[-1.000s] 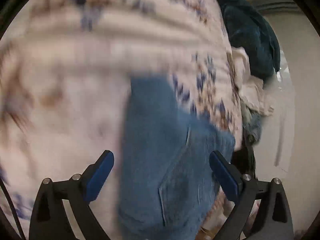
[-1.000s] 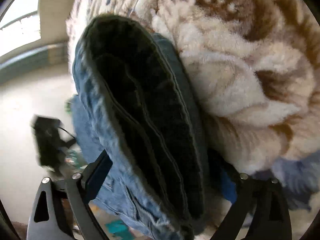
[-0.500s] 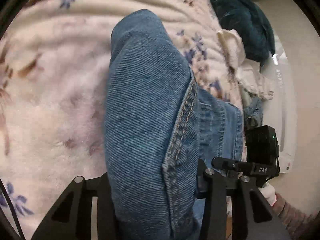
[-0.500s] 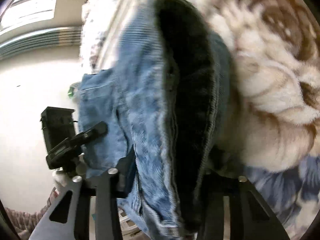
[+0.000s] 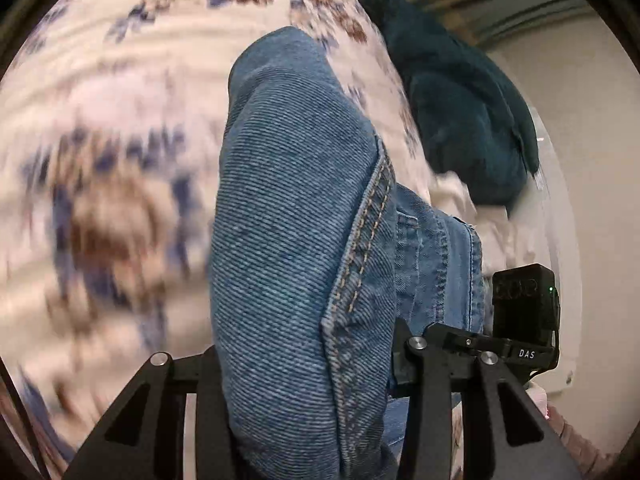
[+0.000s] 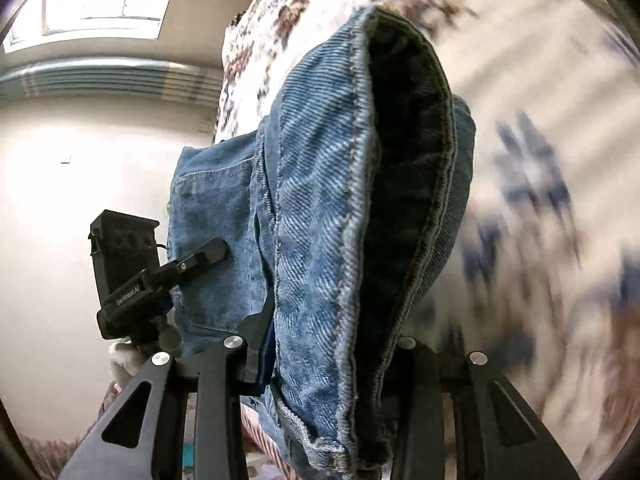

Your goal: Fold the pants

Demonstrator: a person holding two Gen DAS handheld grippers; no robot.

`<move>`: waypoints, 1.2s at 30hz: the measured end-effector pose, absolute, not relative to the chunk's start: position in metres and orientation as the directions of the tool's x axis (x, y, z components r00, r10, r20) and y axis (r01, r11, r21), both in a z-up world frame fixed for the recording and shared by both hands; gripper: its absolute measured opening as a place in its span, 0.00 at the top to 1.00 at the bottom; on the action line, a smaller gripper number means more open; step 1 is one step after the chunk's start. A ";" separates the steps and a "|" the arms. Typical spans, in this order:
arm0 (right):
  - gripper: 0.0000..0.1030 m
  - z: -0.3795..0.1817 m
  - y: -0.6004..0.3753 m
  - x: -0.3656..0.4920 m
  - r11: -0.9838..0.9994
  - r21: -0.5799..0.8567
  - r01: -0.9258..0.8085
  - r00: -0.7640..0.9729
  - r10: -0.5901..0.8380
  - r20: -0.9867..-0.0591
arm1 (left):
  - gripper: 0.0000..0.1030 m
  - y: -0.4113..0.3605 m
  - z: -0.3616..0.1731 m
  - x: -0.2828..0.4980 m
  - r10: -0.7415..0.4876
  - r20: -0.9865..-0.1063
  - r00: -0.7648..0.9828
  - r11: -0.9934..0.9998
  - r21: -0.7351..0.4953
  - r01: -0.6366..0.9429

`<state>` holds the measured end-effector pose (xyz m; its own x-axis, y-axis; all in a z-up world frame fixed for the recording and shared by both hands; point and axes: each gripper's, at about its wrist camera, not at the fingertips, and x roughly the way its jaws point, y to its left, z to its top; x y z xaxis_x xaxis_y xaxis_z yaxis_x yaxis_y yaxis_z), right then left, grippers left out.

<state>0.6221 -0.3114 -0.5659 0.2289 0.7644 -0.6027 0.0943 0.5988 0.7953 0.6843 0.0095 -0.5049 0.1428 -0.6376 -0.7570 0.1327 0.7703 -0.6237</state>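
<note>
The floral blanket [image 5: 100,128] has slid blurrily behind — my left gripper [image 5: 308,364] and right gripper [image 6: 324,344] both stay pinched on the blue jeans [image 5: 296,208].

"DAS": white letters on the black body of the right gripper [image 5: 476,344], seen in the left wrist view just right of the left tool's right finger, beside the jeans [image 5: 296,240].
"GenRoboAI" (small, partly blurred, reading uncertain): white letters on the black body of the left gripper [image 6: 200,258], seen in the right wrist view to the left of the right tool's fingers.
Camera block [image 5: 524,304] above "DAS": embossed marks, not readable.
Jeans: no readable label.
</note>
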 end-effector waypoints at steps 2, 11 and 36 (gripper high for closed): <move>0.63 -0.571 -0.302 0.667 0.609 0.790 0.076 0.225 0.761 -0.608 | 0.63 0.015 -0.515 0.724 -0.629 -0.760 0.163 0.777 -0.617 0.122; 0.63 -0.625 -0.247 0.818 0.671 0.740 0.053 0.165 0.725 -0.669 | 0.58 0.046 -0.597 0.841 -0.576 -0.809 0.119 0.818 -0.572 0.066; 0.09 -0.414 -0.235 0.664 0.987 -0.030 0.160 0.343 -0.084 -0.935 | 0.00 0.014 -0.434 0.709 -0.035 -0.924 0.382 0.998 -0.013 0.060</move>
<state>0.6643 -0.2349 -0.4137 0.3435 -0.0839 -0.9354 0.1597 0.9867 -0.0298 0.7089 0.0135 -0.4335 0.3819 -0.0351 -0.9236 0.0598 0.9981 -0.0132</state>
